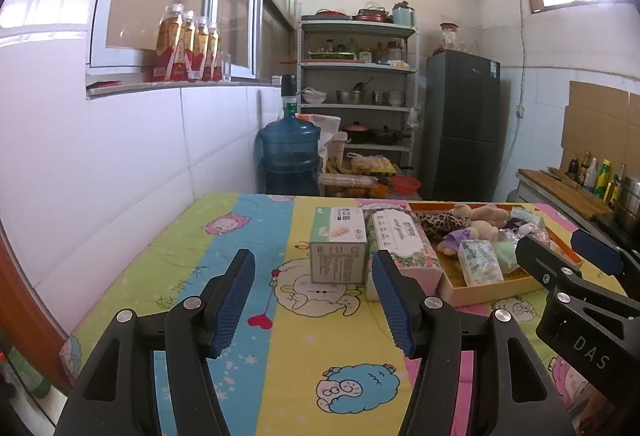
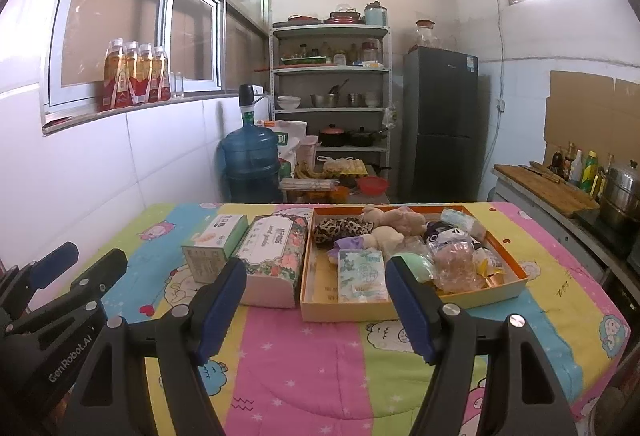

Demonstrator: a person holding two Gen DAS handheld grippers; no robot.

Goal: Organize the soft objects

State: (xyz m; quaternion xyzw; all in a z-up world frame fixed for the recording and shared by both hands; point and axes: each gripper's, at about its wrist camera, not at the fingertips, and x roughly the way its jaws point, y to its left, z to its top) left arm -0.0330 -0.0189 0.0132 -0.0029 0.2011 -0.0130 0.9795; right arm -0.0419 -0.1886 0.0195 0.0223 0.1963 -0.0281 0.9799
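Observation:
An orange shallow box [image 2: 408, 306] on the cartoon quilt holds soft things: plush bears [image 2: 394, 222], a leopard-print toy [image 2: 340, 228], a tissue pack [image 2: 362, 276], a green sponge [image 2: 418, 264] and plastic-wrapped items [image 2: 460, 260]. Left of it lie a floral tissue box [image 2: 276, 256] and a green-white carton [image 2: 214, 246]. My right gripper [image 2: 316, 308] is open and empty, just in front of the orange box. My left gripper [image 1: 316, 300] is open and empty, in front of the carton [image 1: 338, 244] and floral box [image 1: 404, 248]. The orange box [image 1: 496, 288] shows at right there.
The quilt-covered table [image 2: 320, 364] meets a tiled wall on the left. Behind it stand a water jug [image 2: 250, 160], a shelf rack [image 2: 330, 84] and a dark fridge [image 2: 440, 124]. A counter with bottles and a steel pot [image 2: 622, 192] is at right.

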